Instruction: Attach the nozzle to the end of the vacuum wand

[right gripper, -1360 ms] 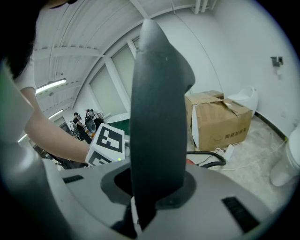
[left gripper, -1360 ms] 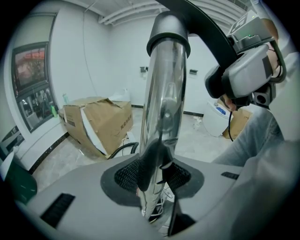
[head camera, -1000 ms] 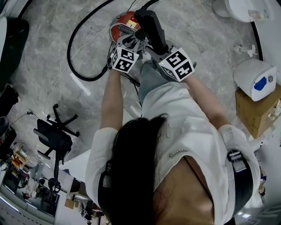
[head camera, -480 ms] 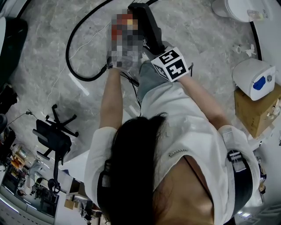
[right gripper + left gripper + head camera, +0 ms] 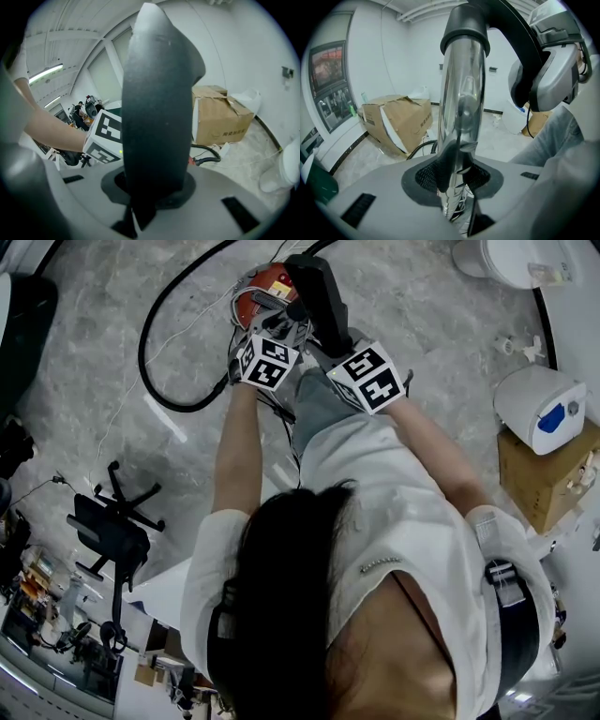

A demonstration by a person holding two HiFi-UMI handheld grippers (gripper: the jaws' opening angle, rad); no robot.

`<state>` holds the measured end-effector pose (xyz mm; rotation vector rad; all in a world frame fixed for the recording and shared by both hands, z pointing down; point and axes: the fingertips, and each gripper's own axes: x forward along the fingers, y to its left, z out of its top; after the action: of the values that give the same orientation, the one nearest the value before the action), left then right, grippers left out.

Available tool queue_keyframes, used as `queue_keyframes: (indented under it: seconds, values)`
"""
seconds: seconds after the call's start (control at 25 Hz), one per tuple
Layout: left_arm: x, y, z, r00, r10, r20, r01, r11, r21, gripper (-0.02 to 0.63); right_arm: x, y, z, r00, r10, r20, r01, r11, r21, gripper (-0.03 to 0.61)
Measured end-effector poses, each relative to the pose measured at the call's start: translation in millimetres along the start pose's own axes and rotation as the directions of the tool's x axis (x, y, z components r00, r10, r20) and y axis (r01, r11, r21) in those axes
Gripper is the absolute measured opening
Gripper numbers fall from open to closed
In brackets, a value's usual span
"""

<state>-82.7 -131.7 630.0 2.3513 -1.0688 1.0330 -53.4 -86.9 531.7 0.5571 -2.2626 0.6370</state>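
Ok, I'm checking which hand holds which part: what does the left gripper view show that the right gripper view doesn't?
Only the left gripper view: the shiny metal wand, black collar on top, clamped in the left gripper. Only the right gripper view: the right gripper clamped on the black nozzle, plus the left gripper's marker cube and the person's forearm. Both: a cardboard box on the pale floor; whether it is the same box I cannot tell.
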Motion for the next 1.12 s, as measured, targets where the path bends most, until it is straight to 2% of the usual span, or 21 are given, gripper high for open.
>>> queue_keyframes:
  seconds: [0.6, 0.64, 0.72, 0.84, 1.0, 1.12]
  values:
    - [6.8, 3.7, 1.3, 1.000, -0.019, -0.015, 0.019, 1.000, -0.006, 0.124, 2.6, -12.0, 1.3, 1.000, -0.017, 0.010, 0.016, 0.999, 0.042, 0.078]
    - [7.1, 3.3, 1.3, 1.000, -0.019, -0.016, 0.019, 1.000, -0.005, 0.124, 2.9, -11.9, 1.0, 1.000, -0.004, 0.014, 0.003, 0.999, 0.054, 0.092]
    - [7.5, 2.0, 1.5, 1.000, -0.021, -0.019, 0.021, 1.000, -0.002, 0.124, 2.8, -11.0, 2.2, 0.999, 0.030, 0.029, -0.033, 0.995, 0.094, 0.187]
    - [11.3, 1.7, 2.3, 0.999, -0.025, -0.027, 0.025, 1.000, -0.002, 0.124, 1.8, -15.9, 6.8, 0.998, 0.034, 0.053, -0.040, 0.991, 0.129, 0.201]
    - [16.8, 1.5, 1.8, 0.999, -0.033, -0.038, 0.033, 0.999, 0.000, 0.124, 0.1, -21.0, 7.1, 0.996, 0.045, 0.075, -0.055, 0.988, 0.145, 0.260]
    - [20.8, 1.3, 2.4, 0.998, -0.038, -0.045, 0.038, 0.999, 0.002, 0.124, -4.8, -25.8, 7.9, 0.994, 0.037, 0.107, -0.054, 0.986, 0.160, 0.282]
